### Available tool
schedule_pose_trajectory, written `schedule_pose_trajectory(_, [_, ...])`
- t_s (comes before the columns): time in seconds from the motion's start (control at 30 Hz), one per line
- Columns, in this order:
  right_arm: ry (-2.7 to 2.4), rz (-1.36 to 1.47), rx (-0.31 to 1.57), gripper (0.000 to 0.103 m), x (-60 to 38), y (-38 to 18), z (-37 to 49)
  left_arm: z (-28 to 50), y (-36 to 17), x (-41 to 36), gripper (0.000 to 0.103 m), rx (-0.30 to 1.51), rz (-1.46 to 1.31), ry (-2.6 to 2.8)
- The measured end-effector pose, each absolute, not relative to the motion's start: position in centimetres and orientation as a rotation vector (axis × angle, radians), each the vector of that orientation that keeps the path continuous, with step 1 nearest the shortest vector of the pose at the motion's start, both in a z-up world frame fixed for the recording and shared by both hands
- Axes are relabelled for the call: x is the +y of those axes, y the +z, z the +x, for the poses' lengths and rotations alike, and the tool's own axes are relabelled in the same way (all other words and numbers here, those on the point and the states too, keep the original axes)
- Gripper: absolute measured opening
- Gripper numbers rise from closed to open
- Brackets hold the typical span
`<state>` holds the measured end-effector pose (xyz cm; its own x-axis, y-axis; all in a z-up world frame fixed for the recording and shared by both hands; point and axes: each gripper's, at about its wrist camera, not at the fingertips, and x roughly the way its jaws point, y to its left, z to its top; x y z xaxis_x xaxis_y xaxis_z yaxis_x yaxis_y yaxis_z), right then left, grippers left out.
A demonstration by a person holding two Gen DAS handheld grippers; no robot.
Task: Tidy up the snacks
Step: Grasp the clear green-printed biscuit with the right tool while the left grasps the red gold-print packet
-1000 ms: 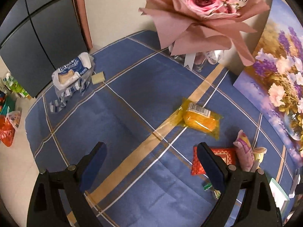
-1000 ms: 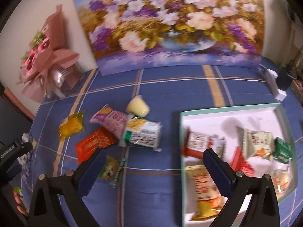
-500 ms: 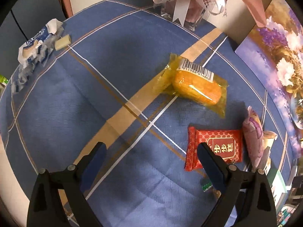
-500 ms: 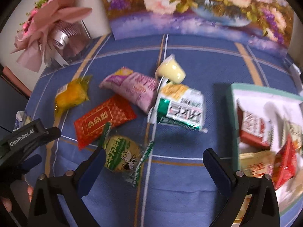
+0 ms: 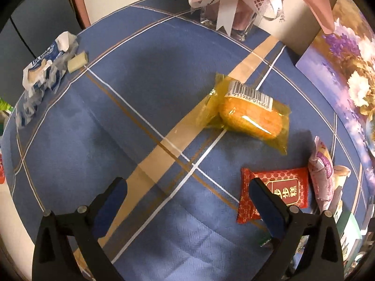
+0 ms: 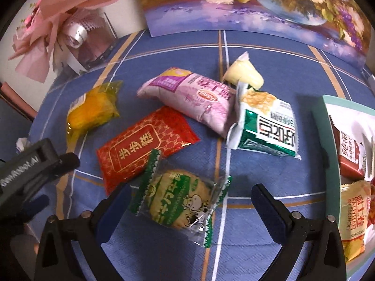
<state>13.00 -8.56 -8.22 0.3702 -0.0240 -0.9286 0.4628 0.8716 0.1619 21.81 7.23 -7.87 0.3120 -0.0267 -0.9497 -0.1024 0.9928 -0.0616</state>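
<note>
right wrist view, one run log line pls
right gripper: open, over green cookie pack | left gripper: opening, empty | box: partly filled

Not much text is readable here. Gold characters 步步糕 are printed in a framed panel on the red packet point(image 6: 147, 149) — seen upside down in the right wrist view, upright on the same packet in the left wrist view point(image 5: 281, 192). At its 9 o'clock, "GenRobot.AI" can roughly be made out, blurred, on the black left gripper point(image 6: 28, 166). A barcode label is stuck on the yellow wrapped cake point(image 5: 252, 114) — digits too smeared to trust. Korean lettering on the green-and-white packet point(image 6: 267, 126) can't be read reliably.
</note>
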Motion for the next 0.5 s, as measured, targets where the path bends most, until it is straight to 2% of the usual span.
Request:
schedule_pose_trajectory(0.17, [-0.357,0.339,1.19,0.103,-7.6,-9.1,13.5,22.3,-8.0,5.9,0.103,1.255,-0.08,-0.005])
schedule_pose_trajectory(0.5, [-0.432,0.395,1.199,0.103,-10.8,-9.2,12.0,23.4,-7.8,0.9,0.103,1.21,0.111,-0.177])
